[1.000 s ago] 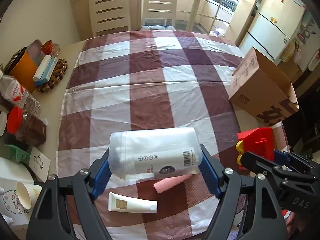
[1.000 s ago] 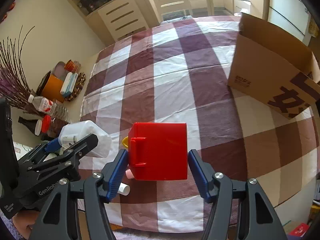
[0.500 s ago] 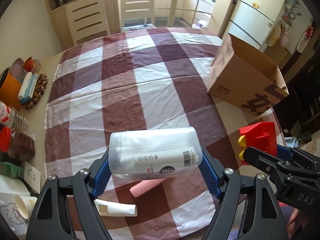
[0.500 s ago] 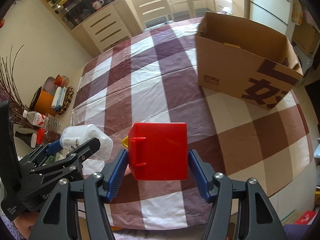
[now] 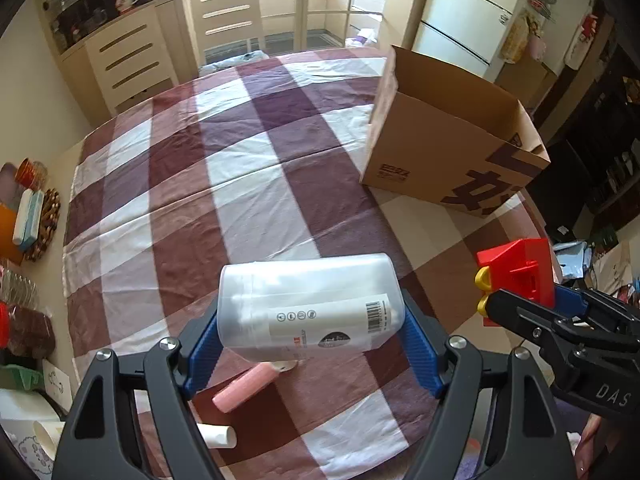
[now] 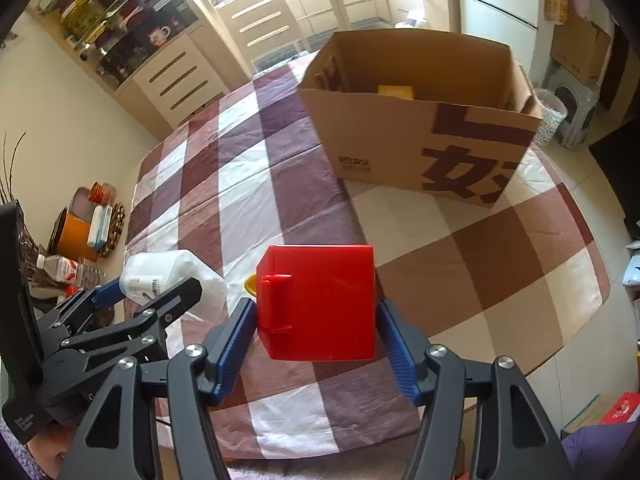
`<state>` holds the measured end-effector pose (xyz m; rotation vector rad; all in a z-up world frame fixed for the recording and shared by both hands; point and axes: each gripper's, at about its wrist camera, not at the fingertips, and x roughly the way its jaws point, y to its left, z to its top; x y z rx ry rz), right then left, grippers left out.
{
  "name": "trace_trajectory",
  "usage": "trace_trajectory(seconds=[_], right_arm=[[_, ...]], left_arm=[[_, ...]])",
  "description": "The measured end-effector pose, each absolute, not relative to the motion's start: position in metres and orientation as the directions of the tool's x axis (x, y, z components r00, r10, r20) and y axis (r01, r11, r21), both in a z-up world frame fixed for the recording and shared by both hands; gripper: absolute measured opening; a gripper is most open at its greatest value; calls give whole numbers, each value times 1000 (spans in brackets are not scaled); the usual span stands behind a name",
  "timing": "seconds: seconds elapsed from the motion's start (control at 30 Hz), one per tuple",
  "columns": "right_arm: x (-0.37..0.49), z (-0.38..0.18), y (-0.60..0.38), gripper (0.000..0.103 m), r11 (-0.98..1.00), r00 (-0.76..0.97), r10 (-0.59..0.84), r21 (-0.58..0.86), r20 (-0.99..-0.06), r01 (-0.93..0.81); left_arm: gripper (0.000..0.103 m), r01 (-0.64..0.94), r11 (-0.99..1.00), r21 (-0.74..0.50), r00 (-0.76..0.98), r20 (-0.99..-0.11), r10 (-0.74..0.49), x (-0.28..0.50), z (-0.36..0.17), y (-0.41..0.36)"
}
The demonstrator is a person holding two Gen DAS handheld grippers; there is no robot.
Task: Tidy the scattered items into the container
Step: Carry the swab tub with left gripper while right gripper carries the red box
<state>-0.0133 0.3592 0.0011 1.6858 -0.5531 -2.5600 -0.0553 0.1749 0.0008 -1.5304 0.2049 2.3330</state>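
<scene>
The left gripper [image 5: 310, 344] has its blue-padded fingers [image 5: 204, 350] clenched on the ends of a translucent white plastic bottle with a barcode label [image 5: 308, 306], held sideways above the bench; the bench carries a maroon, brown and white checked cloth [image 5: 248, 184]; under the bottle on the cloth lie a pink cylindrical tube [image 5: 246, 386] and a white tube [image 5: 218, 436], close to each other; the right gripper [image 6: 316, 344] grasps a red plastic box with a moulded handle and a yellow part at its side [image 6: 320, 300], its fingers [image 6: 234, 344] pressed on both sides; the open brown cardboard box with dark printed characters [image 6: 420, 136] stands on the far right of the bench, well apart from both held things; a yellow item [image 6: 394, 91] shows inside it.
</scene>
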Motion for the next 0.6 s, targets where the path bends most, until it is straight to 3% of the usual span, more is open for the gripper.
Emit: trace_trajectory(seconds=[0.6], right_arm=[[-11, 0, 411, 63, -920, -429, -184, 309, -884, -241]], left_arm=[[80, -450, -891, -60, -344, -909, 235, -63, 3, 241]])
